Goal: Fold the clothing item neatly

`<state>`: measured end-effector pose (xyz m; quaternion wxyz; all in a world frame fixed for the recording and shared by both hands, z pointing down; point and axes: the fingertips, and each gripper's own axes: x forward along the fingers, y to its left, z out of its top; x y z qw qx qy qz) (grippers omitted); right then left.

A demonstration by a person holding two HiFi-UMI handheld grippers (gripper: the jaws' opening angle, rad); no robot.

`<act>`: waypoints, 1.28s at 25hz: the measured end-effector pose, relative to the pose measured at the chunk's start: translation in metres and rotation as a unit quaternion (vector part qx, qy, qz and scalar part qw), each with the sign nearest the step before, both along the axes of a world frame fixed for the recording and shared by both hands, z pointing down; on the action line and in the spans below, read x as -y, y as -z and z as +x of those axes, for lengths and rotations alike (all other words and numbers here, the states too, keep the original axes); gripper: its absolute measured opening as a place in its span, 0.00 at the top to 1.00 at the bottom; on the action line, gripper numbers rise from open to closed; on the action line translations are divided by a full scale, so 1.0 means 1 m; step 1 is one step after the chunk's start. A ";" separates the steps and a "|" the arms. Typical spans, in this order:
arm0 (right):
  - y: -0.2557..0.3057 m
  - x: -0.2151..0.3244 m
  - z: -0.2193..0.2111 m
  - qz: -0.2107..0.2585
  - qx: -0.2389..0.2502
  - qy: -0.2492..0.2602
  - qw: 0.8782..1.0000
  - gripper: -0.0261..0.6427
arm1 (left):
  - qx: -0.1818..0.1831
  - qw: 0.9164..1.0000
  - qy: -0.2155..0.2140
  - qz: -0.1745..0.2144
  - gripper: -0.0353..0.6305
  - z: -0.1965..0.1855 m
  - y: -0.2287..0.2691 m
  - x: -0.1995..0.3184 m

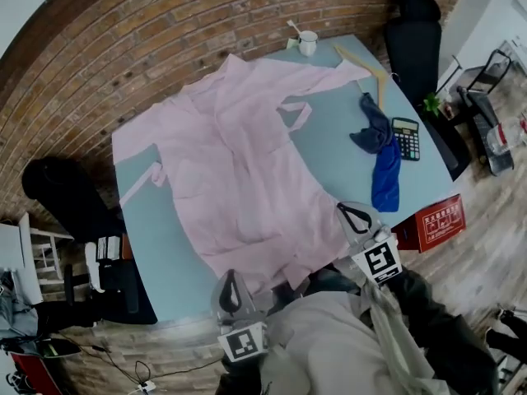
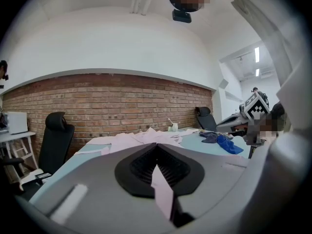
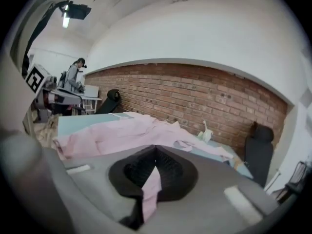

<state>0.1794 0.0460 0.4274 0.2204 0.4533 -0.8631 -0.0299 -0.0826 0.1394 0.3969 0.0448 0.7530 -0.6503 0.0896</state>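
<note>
2 sets of jaws, left gripper (image 2: 157, 160) and right gripper (image 3: 155, 164), tight on pink robe (image 1: 239, 171) hem, near edge partly hidden.

The garment (image 1: 239, 163) lies spread across the surface (image 1: 156, 245), with the cloth (image 1: 380, 151) and calculator (image 1: 405, 137) to its right and the mug (image 1: 308, 43) and hanger (image 1: 362, 64) at the far edge.

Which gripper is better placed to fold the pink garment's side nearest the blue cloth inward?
Probably the right gripper: it is shut on the pink fabric garment at the hem beside the blue cloth. The left gripper grips the hem farther away.
</note>
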 end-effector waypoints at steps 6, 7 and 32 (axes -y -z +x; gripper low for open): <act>0.054 0.047 0.046 0.038 0.017 -0.061 0.997 0.96 | 0.002 0.999 -0.040 0.009 0.94 0.011 -0.002 0.010; 0.061 0.050 0.047 0.035 0.034 -0.071 0.996 0.96 | 0.000 0.999 -0.047 0.008 0.94 0.015 -0.002 0.015; -0.021 0.322 0.127 -0.023 -0.142 0.004 0.990 0.64 | -0.036 0.999 -0.017 -0.002 0.94 0.134 0.008 0.252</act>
